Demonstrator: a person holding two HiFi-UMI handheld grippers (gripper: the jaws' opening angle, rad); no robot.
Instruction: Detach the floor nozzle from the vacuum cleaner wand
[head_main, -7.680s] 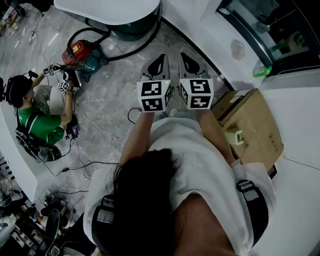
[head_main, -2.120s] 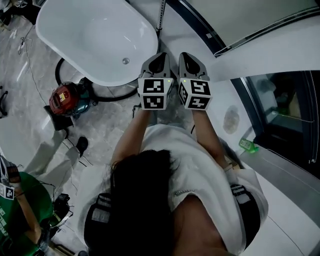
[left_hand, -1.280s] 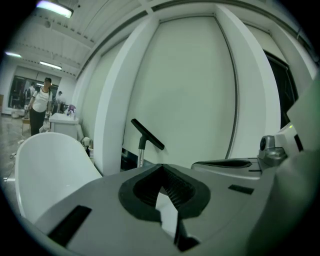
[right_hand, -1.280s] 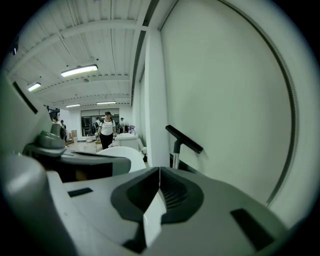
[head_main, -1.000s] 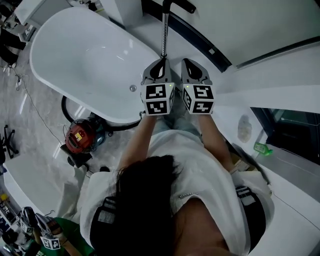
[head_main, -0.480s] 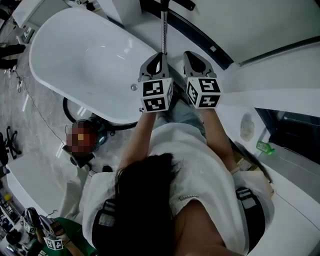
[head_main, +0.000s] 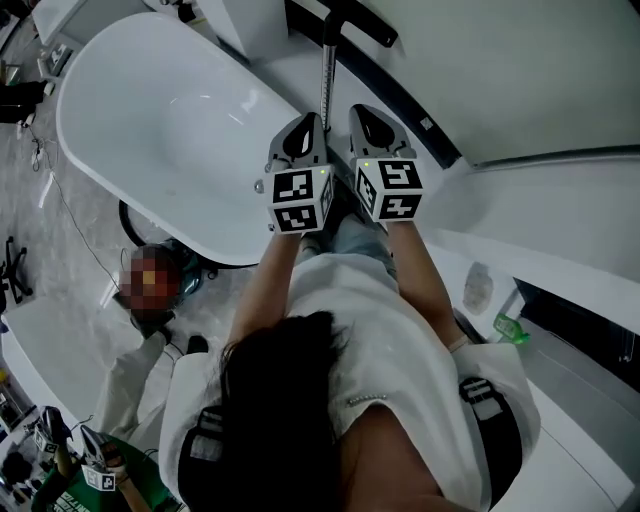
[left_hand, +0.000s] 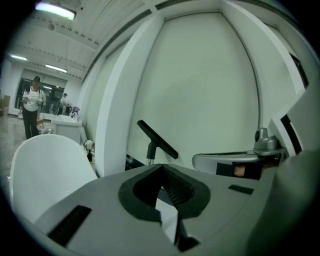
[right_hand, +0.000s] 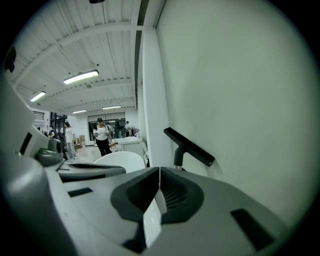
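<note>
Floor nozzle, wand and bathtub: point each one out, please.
Floor nozzle (right_hand: 190, 146), right gripper view, middle of its black bar.
Wand (head_main: 325, 85), head view, midway along the silver tube.
Bathtub (head_main: 170, 130), head view, bare white inner floor.

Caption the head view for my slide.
Left gripper and right gripper, both shut, point at the vacuum wand beside the bathtub.

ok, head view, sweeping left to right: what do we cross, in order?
bathtub → left gripper → vacuum wand → right gripper → small green object. The floor nozzle at the top is left out: it spans across the wand and the right gripper.
</note>
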